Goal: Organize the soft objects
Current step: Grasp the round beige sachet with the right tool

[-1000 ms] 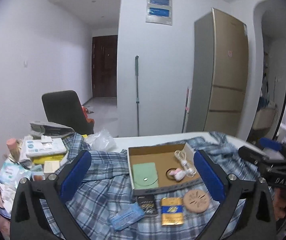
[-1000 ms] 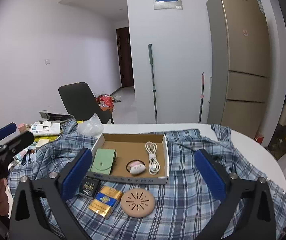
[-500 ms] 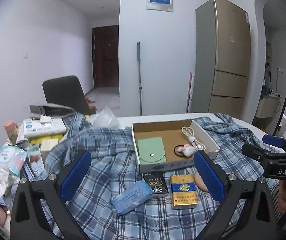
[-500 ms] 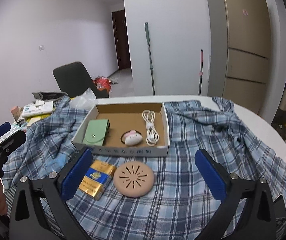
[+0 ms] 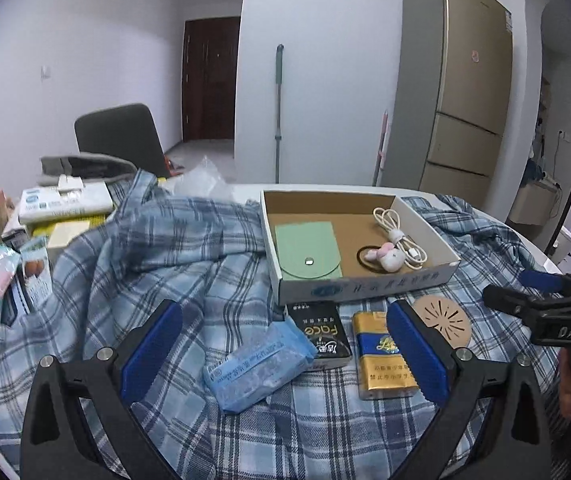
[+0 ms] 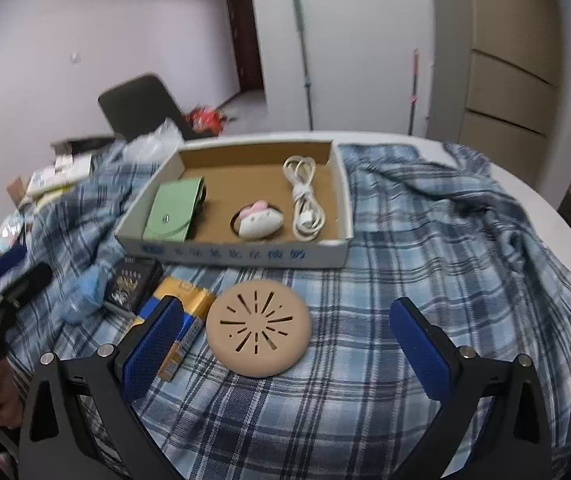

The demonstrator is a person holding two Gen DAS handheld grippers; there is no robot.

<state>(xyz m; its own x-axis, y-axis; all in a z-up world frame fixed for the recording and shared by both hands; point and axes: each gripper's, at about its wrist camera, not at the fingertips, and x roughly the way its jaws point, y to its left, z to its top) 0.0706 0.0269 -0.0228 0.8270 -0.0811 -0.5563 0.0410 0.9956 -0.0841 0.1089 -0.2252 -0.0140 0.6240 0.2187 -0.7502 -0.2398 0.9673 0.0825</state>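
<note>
Seemingly spread over most of a white round table [image 5: 541, 252], the crumpled blue-and-white plaid shirt [image 5: 173, 256] fills the left wrist view, bunched into folds at its left side and lying flatter toward the right. On it rests a shallow open cardboard box [image 5: 365, 286] holding a mint-green snap pouch [image 5: 307, 250], a dark hair tie with a pink-and-white plush charm [image 5: 385, 258] and a coiled white cable [image 5: 399, 230]. Just in front of the box lie a black cigarette pack [image 5: 321, 330], a gold-and-blue cigarette pack [image 5: 381, 358] and a light-blue tissue packet [image 5: 255, 362]. The left gripper [image 5: 283, 354] hangs over these with its blue-padded jaws wide apart and nothing between them, the tissue packet showing in the gap. Cluttered packets and boxes [image 5: 25, 248] crowd the table's left edge. From the right wrist view, the same shirt covers the table, rumpled into a ridge right of the box. The right gripper [image 6: 283, 346] is likewise spread wide and empty, above a round tan disc with radial slots [image 6: 259, 328] lying on the cloth near the box's front wall; the gold pack sits partly behind the left pad.
</note>
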